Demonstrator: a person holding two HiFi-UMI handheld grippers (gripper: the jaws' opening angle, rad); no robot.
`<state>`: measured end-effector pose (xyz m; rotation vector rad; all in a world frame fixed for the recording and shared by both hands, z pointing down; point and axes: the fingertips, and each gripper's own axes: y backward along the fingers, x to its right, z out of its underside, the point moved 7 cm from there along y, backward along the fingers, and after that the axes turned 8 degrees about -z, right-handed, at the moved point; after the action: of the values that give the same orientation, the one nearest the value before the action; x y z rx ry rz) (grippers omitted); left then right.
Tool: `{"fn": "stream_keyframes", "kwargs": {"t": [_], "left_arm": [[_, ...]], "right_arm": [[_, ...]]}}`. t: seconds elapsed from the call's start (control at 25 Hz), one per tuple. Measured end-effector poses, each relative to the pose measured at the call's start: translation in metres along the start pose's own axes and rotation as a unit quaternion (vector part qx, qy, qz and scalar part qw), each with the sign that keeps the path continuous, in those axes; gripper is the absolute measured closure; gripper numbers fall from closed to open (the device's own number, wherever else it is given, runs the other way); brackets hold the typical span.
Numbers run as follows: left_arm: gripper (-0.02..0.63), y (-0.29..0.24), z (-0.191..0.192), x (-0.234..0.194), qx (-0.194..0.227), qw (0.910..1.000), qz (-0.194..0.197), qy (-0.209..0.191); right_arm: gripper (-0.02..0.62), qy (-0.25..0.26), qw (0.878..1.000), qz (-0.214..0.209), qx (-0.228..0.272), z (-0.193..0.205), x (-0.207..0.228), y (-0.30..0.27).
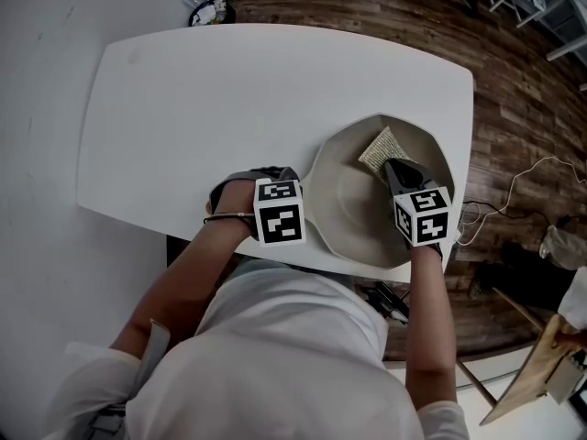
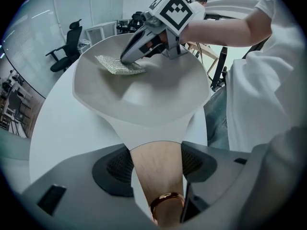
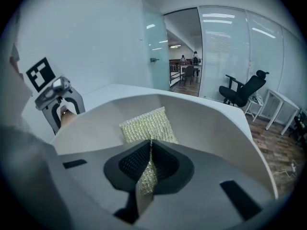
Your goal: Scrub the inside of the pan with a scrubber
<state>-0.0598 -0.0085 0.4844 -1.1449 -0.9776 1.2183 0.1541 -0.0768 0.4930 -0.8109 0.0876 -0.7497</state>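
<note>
A pale beige pan [image 1: 348,204] sits on the white table [image 1: 202,108] at its near right. Its wooden handle [image 2: 156,171] is clamped between the jaws of my left gripper [image 1: 275,180], which is shut on it. My right gripper [image 1: 393,170] reaches into the pan from the near side and is shut on a yellow-green woven scrubber [image 1: 382,149]. The scrubber [image 3: 146,126] lies flat against the pan's far inner wall, with its near edge pinched between the jaws. In the left gripper view the right gripper [image 2: 127,56] presses the scrubber [image 2: 117,65] on the pan's inner slope [image 2: 144,97].
The table's near edge [image 1: 348,266] runs just under the pan. A wooden floor [image 1: 514,108] with a white cable [image 1: 523,177] lies to the right. Small objects [image 1: 206,9] sit beyond the table's far edge. An office chair [image 3: 242,91] stands behind glass walls.
</note>
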Motion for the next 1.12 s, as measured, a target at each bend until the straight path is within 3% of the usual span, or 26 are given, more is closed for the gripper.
{"fn": "stream_keyframes", "kwargs": {"t": [0.64, 0.84, 1.12], "left_arm": [[0.339, 0.003, -0.009, 0.001, 0.014, 0.9996, 0.022, 0.01], [0.339, 0.001, -0.012, 0.004, 0.014, 0.9995, 0.029, 0.009], [0.337, 0.002, -0.012, 0.003, 0.014, 0.9994, 0.029, 0.008]], "right_arm": [[0.569, 0.06, 0.993, 0.045, -0.096, -0.001, 0.001, -0.041], [0.569, 0.023, 0.995, 0.041, -0.087, -0.001, 0.002, -0.046], [0.569, 0.041, 0.995, 0.034, -0.084, -0.004, -0.005, -0.051]]}}
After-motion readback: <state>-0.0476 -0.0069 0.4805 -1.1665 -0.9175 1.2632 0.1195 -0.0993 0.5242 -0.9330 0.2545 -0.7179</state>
